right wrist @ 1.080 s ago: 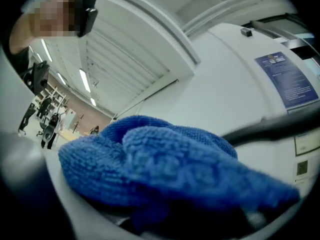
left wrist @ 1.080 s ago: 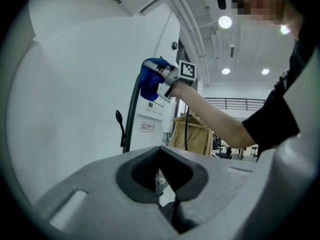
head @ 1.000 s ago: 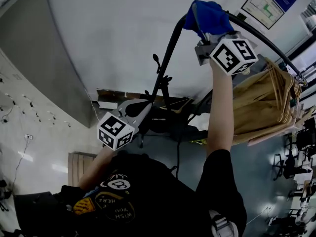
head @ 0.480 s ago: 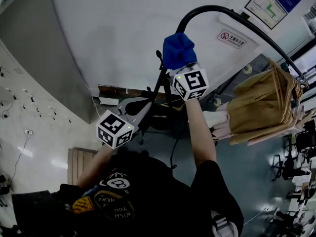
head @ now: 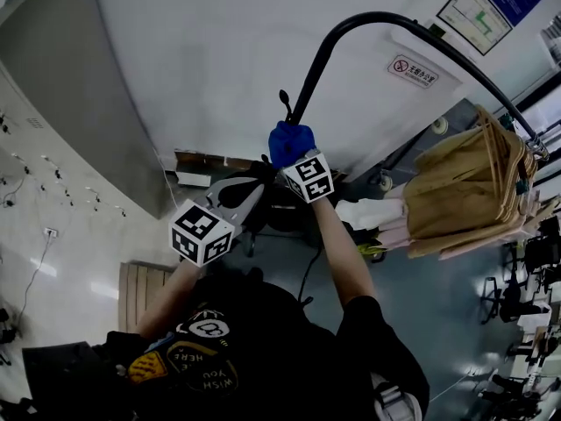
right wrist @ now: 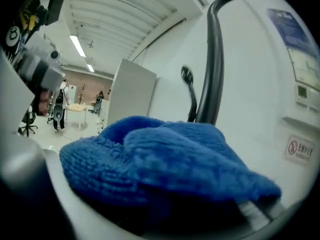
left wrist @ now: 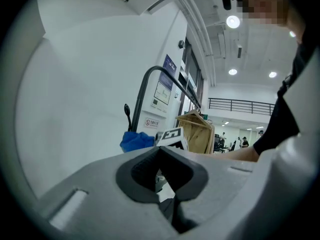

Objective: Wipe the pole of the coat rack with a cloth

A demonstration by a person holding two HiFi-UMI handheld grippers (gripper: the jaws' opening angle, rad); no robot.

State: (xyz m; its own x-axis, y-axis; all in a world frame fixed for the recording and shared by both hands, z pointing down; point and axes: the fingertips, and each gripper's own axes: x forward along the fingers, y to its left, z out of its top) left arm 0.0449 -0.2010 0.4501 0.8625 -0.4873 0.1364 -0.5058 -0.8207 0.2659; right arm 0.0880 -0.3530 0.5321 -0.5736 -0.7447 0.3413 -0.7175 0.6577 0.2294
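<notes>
The coat rack's black pole (head: 308, 77) rises from the floor and bends over at the top into a long bar. A blue cloth (head: 289, 140) is pressed against the upright, low down, and my right gripper (head: 294, 156) is shut on it. In the right gripper view the cloth (right wrist: 160, 169) hides the jaws, with the pole (right wrist: 212, 69) just behind it. My left gripper (head: 254, 189) is lower left of the cloth, shut and empty, apart from the pole. In the left gripper view the cloth (left wrist: 136, 141) and the pole (left wrist: 141, 101) lie ahead of the left gripper (left wrist: 159, 151).
A black knob (head: 283, 96) sticks out beside the pole just above the cloth. Several wooden hangers (head: 473, 182) hang from the bar at the right. A white wall (head: 210, 51) stands close behind the rack. The rack's dark base (head: 285, 209) spreads on the floor below.
My right gripper has slid the blue cloth down the pole, from the bend at the top to the lower upright. The left gripper has barely moved.
</notes>
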